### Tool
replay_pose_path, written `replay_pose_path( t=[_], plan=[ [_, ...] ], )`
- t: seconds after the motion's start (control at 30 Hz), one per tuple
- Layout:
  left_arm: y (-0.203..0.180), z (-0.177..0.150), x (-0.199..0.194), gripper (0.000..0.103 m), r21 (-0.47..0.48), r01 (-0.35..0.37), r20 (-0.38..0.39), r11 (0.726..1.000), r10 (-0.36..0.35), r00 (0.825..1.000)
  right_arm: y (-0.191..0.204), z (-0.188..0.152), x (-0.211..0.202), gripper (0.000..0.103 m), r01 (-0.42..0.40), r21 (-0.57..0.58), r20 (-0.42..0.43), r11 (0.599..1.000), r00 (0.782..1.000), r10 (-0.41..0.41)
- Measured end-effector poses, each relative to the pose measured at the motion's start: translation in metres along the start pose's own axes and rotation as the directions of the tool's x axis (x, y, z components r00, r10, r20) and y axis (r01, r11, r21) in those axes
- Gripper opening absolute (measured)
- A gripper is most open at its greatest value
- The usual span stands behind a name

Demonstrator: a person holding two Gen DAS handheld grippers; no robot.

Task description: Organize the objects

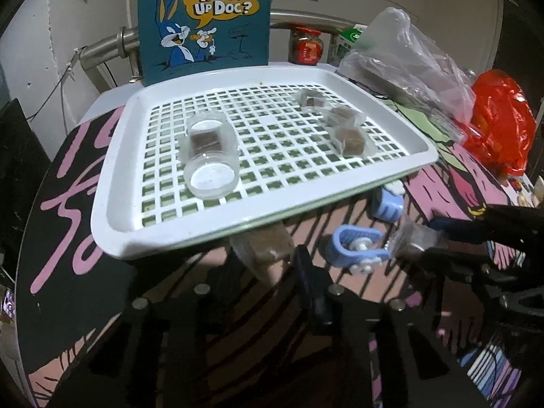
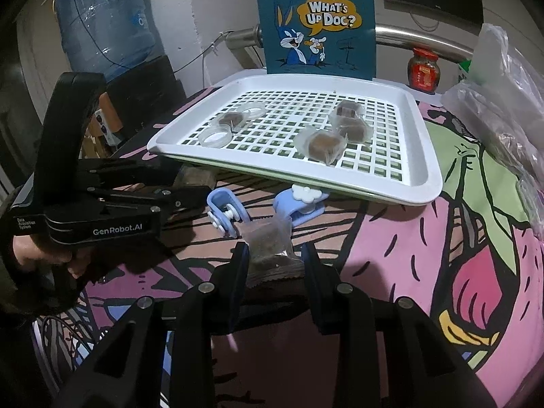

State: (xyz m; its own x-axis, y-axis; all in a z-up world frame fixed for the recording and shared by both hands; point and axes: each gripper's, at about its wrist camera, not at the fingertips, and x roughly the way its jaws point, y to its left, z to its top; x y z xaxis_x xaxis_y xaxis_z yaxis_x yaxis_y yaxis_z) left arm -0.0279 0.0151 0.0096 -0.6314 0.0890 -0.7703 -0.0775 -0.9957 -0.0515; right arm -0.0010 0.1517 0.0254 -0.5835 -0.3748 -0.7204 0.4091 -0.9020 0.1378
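A white grid tray [image 1: 142, 224] [image 2: 421, 176] holds three wrapped brown cakes [image 1: 352, 141] [image 2: 321, 144] and a clear round container [image 1: 210, 156] [image 2: 226, 125] with a brown cake and loose lid. My right gripper [image 2: 273, 258] [image 1: 428, 238] has its fingers around a wrapped brown cake [image 2: 268, 241] [image 1: 413, 236] on the table before the tray; they look open. My left gripper [image 1: 265, 261] [image 2: 204, 183] is around a brown packet [image 1: 261, 244] at the tray's near edge. Two blue clips [image 1: 357, 246] [image 2: 224, 214] lie between the grippers.
A blue Bugs Bunny box [image 1: 204, 23] [image 2: 316, 23] stands behind the tray. A red jar [image 1: 306, 46] [image 2: 423, 71], clear plastic bags [image 1: 404, 51] [image 2: 503, 102] and a red bag [image 1: 499, 119] lie at the right. A water jug [image 2: 102, 20] stands far left.
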Motion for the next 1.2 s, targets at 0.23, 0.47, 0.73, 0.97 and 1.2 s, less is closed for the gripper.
replay_pose_path(
  t=[0.23,0.47,0.73,0.97,1.2],
  plan=[
    [-0.001,-0.018,-0.018,0.028,0.005,0.040,0.007,0.999,-0.040,0.999,-0.001,-0.004,-0.005,0.031,-0.010,0.015,0.009,1.000,1.000,0.010],
    [0.001,-0.026,-0.030,0.028,0.024,0.018,0.041,1.000,-0.019,0.999,0.002,-0.007,-0.002,0.032,-0.023,0.003,-0.029,1.000,0.999,0.023],
    [0.006,-0.026,-0.033,0.028,0.000,0.033,0.064,0.999,-0.033,0.997,0.012,0.000,0.007,0.053,0.033,-0.059,-0.052,0.998,0.998,-0.036],
    [0.007,-0.026,-0.036,0.028,-0.002,0.044,0.082,0.999,-0.043,0.996,0.016,-0.002,0.016,0.033,0.057,-0.076,-0.067,0.995,0.996,-0.063],
    [0.007,-0.022,-0.046,0.028,0.002,0.060,0.127,0.998,-0.059,0.990,0.013,0.002,-0.001,0.032,0.060,-0.031,0.016,0.998,0.998,-0.059]
  ],
)
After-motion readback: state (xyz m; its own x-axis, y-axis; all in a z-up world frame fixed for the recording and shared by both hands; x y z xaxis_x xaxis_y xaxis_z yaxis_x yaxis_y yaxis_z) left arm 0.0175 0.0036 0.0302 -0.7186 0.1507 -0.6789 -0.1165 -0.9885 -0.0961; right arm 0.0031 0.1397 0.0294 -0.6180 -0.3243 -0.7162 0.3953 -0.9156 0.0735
